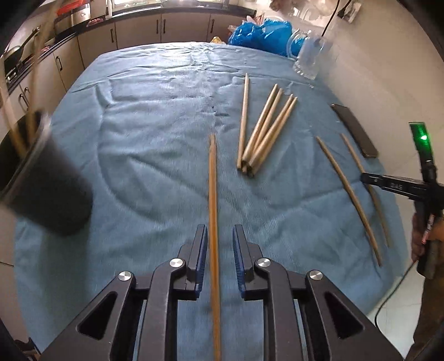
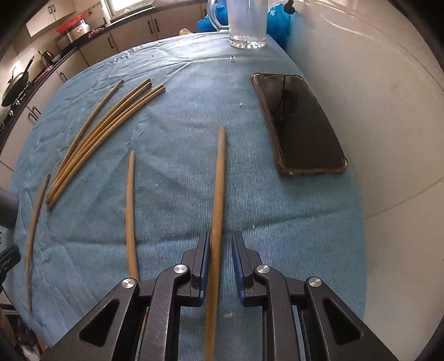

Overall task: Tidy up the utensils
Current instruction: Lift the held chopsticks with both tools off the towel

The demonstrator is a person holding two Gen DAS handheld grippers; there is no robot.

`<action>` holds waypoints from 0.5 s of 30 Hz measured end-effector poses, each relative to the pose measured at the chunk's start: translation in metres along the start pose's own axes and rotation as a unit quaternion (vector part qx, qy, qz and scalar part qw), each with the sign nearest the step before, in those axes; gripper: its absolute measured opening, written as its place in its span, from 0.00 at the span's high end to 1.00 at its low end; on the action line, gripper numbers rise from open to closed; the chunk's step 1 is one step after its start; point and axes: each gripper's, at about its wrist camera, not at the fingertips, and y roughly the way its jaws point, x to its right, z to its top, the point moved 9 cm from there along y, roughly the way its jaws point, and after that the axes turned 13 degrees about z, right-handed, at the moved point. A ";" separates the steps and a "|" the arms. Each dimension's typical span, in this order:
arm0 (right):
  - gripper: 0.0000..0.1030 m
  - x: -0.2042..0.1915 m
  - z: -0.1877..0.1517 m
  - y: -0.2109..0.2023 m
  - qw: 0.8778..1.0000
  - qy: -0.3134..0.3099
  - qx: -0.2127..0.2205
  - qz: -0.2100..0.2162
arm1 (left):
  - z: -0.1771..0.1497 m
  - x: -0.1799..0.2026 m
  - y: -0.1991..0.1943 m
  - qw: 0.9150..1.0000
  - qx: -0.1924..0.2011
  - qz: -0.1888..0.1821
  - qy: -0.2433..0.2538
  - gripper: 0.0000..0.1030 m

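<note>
- The left gripper (image 1: pixel 220 258) has its blue pads a little apart. A long thin brown wooden chopstick (image 1: pixel 212 211) lies between them, and neither pad presses on it.
- The right gripper (image 2: pixel 220 263) is narrow too. A thick tan wooden chopstick (image 2: pixel 217 211) sits between its pads, close to the left pad, with a gap on the right. I cannot tell if it is gripped.
- To do this well, I think each stick should be squeezed in the middle of the pads, then lifted straight.
- The dark round cup (image 1: pixel 47 177) with sticks in it is to the left of the left fingers. It is blurry.
- A bunch of tan chopsticks (image 1: pixel 260 133) lies ahead and right of the left fingers, on the blue cloth (image 1: pixel 138 138).
- One more stick (image 2: pixel 130 211) lies just left of the right fingers.
- A black phone (image 2: pixel 299 125) lies ahead and right of them, with a clear glass mug (image 2: pixel 247 22) far ahead. Neither blocks the way.
</note>
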 end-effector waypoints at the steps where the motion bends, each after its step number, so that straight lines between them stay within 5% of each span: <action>1: 0.83 0.001 0.005 0.003 1.000 0.000 -0.004 -0.002 | 0.004 0.002 0.005 1.000 -0.005 0.000 0.003 0.83; 6: 0.83 0.004 0.029 0.012 1.000 0.007 -0.018 -0.008 | 0.025 0.001 0.035 0.999 -0.030 0.029 0.013 0.83; 15: 0.83 0.003 0.057 0.026 0.999 0.015 -0.039 -0.024 | 0.050 0.001 0.048 0.999 -0.035 0.027 0.013 0.83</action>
